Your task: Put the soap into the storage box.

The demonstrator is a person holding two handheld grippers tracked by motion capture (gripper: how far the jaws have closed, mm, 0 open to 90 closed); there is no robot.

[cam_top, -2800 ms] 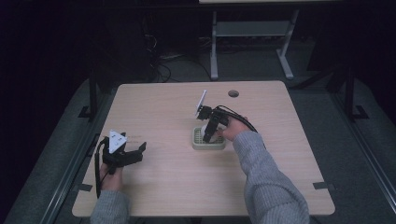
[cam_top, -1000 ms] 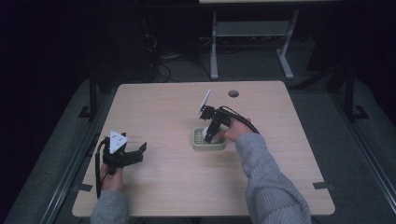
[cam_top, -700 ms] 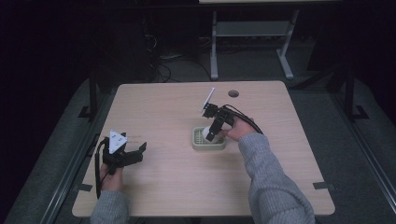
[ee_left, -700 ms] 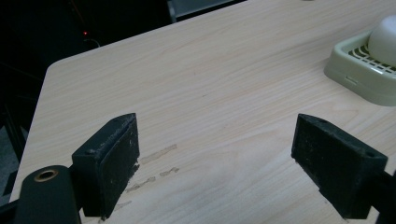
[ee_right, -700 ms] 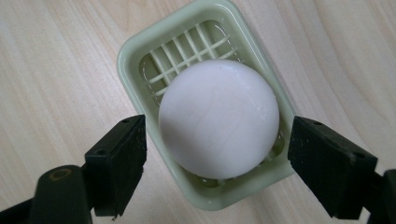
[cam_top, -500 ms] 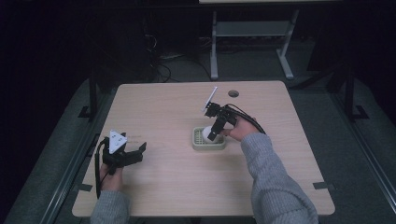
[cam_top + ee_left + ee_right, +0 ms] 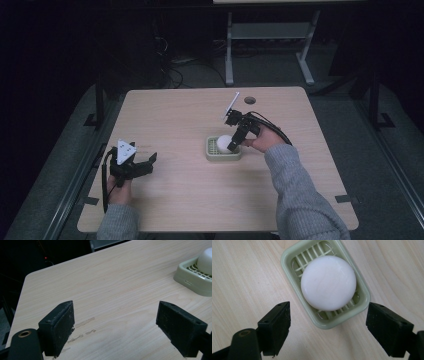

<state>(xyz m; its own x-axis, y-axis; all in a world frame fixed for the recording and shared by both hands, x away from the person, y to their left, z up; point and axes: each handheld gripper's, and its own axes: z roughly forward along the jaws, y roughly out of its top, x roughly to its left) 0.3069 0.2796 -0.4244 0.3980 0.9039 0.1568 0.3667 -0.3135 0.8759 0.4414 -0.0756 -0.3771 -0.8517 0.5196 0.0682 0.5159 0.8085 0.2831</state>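
Right gripper [image 7: 327,332]: jaws spread wide, holding nothing. In the right gripper view they stand one on either side of the near end of the soap dish [image 7: 287,257], clear of its rim, with bare wood showing between each jaw and the dish. In the high view the right gripper [image 7: 234,145] sits at the right edge of the dish, tilted down toward it, with the person's right hand [image 7: 262,140] behind it and a black cable trailing off toward the far right.

Soap [image 7: 328,282]: round, white, smooth. It lies inside the soap dish on the slatted grid, roughly centred, and covers most of the grid. Nothing touches it. In the high view the soap [image 7: 223,143] shows as a white dome in the dish [image 7: 212,155], near the middle of the table [image 7: 175,115], slightly right of centre.

Soap dish: pale green, rectangular with rounded corners, flat on the wood. It also shows at the upper right of the left gripper view [image 7: 185,280], with the soap [image 7: 206,260] in it.

Left gripper [image 7: 115,332]: jaws wide apart, empty, above bare table with a few faint scuff marks [image 7: 83,322] on the wood just ahead of one jaw. In the high view the left gripper [image 7: 145,162] is near the front left of the table, well apart from the dish, held in the left hand [image 7: 119,190].
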